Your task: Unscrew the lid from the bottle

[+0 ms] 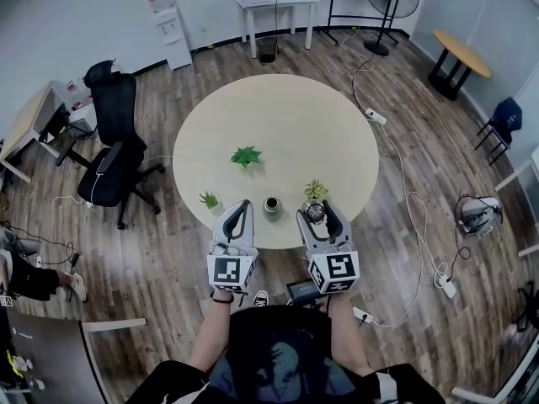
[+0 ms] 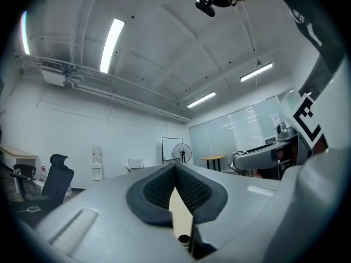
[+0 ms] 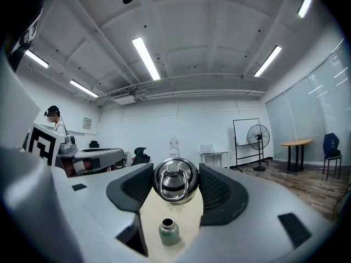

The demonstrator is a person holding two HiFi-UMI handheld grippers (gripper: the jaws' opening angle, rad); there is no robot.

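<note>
A small green bottle point(image 1: 271, 204) stands upright with its mouth open near the front edge of the round table point(image 1: 286, 116). In the right gripper view the bottle point(image 3: 169, 232) sits below the jaws. Its shiny metal lid point(image 3: 175, 181), with a loop handle, is off the bottle, and my right gripper point(image 1: 314, 209) is shut on it. The lid point(image 1: 315, 212) hangs just right of the bottle. My left gripper point(image 1: 242, 207) is shut and empty, just left of the bottle. Its pads point(image 2: 189, 188) meet, and the bottle mouth point(image 2: 184, 239) shows through the gap below them.
Three small potted plants stand on the table: one in the middle point(image 1: 246, 155), one front left point(image 1: 209, 199), one front right point(image 1: 316, 189). A black office chair point(image 1: 111, 154) is left of the table. Cables and a power strip point(image 1: 376, 117) lie on the floor at right.
</note>
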